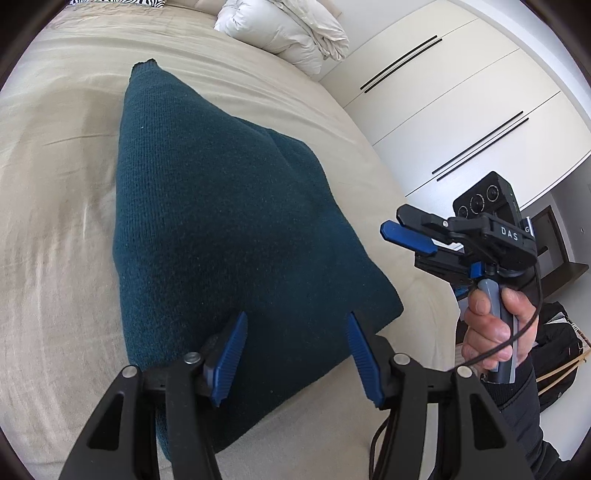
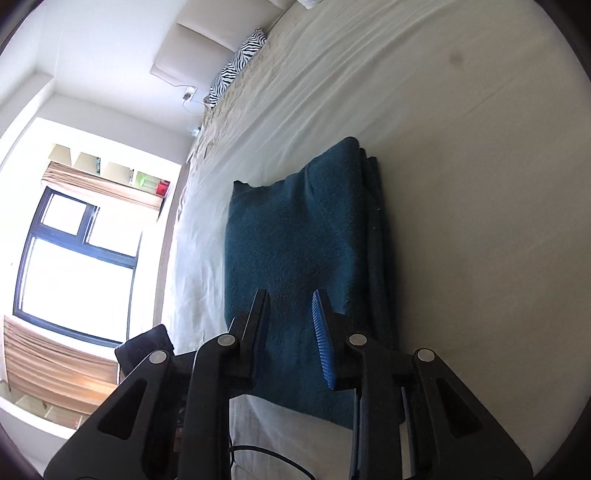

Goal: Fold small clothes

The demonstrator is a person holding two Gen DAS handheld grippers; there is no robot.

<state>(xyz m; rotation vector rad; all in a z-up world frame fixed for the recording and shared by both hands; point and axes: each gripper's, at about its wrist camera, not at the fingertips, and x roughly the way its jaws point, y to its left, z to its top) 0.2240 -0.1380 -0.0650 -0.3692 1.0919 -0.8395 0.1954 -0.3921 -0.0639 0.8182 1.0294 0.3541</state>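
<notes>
I see a beige bed (image 1: 55,184) filling most of my view, a rumpled white duvet (image 1: 288,33) at twelve o'clock, and cream wardrobe doors (image 1: 461,103) at two. A bright window (image 2: 77,269) glares at nine, zebra-print pillows (image 2: 240,59) up at eleven.

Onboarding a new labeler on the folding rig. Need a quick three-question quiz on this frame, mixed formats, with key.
1. True or false: the left gripper is clamped on the teal knit garment.
2. Multiple choice: the garment lies on A) a wooden floor, B) the beige bed cover, C) a chair.
3. Fill in: in the right wrist view, the folded layers of the garment stack up along its ____ edge.

Key
1. False: its jaws stand apart over the cloth, gripping nothing.
2. B.
3. Right. The right gripper also stands open above the garment.
</notes>
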